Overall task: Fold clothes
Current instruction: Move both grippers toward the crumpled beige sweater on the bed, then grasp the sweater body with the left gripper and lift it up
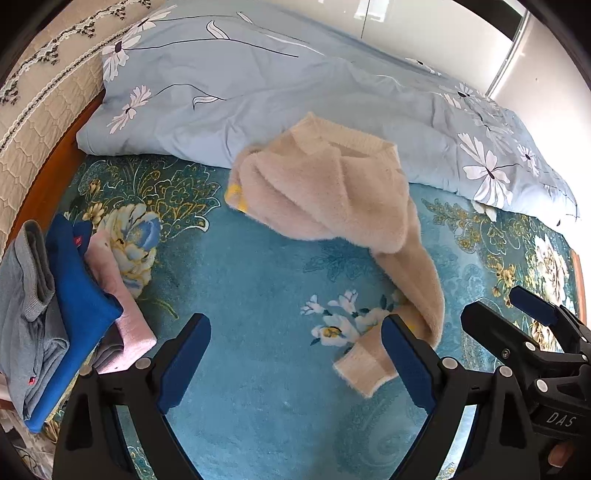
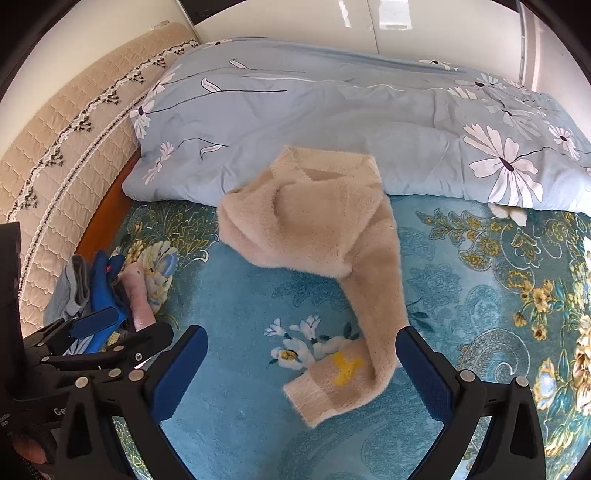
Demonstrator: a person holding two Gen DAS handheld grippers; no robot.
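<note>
A fluffy beige sweater (image 1: 325,192) (image 2: 306,229) lies crumpled on the teal bedspread (image 1: 251,280) (image 2: 236,295), its collar up against the duvet. One long sleeve trails toward me and ends in a ribbed cuff (image 1: 360,369) (image 2: 321,395); a yellow mark shows above it in the right wrist view. My left gripper (image 1: 295,354) is open, low over the bedspread, with the cuff beside its right finger. My right gripper (image 2: 303,373) is open too, the cuff lying between its fingers without being held. Each gripper shows in the other's view: right gripper (image 1: 506,310), left gripper (image 2: 125,326).
A pile of folded clothes (image 1: 74,302) (image 2: 103,291), grey, blue and pink, sits at the bed's left edge. A light blue flowered duvet (image 1: 258,92) (image 2: 332,129) is bunched along the far side. A beige quilted headboard (image 1: 37,92) (image 2: 55,147) is at the left, white cupboard doors (image 2: 295,22) behind.
</note>
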